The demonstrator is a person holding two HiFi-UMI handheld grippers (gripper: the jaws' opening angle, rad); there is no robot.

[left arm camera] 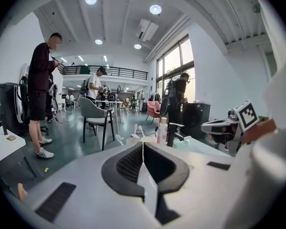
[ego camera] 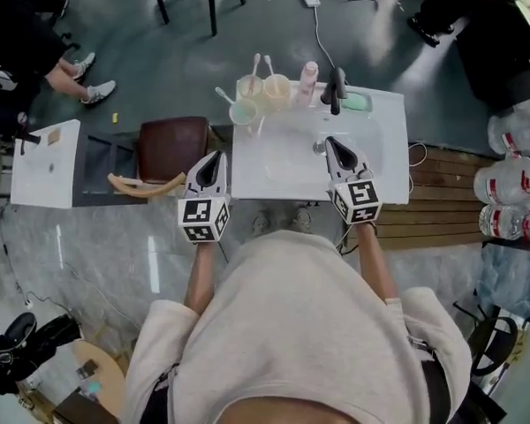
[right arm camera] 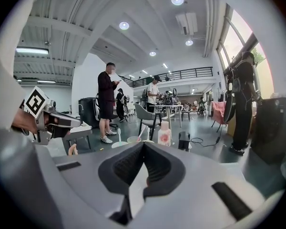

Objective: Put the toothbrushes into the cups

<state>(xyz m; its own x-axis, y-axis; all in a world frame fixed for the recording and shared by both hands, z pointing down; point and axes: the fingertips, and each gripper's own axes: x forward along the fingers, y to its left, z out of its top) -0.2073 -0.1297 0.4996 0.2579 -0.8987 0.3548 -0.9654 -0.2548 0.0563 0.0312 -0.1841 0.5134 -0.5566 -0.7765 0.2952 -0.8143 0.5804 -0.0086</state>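
I am holding my left hand-held gripper [ego camera: 214, 157] shut and empty, well left of the faucet [ego camera: 336, 89]. The three cups [ego camera: 249, 87], just left of that faucet, are each showing a toothbrush [ego camera: 255, 64] inside, so the task is looking done. My right hand-held gripper [ego camera: 334, 144], below the faucet, is likewise closed on nothing.

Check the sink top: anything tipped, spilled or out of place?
Nothing stands out. The green cup and two beige cups stand upright at the sink's far edge, a toothbrush in each, the pink bottle upright beside them. No spill visible. Left gripper and right gripper are shut, empty, short of the cups.
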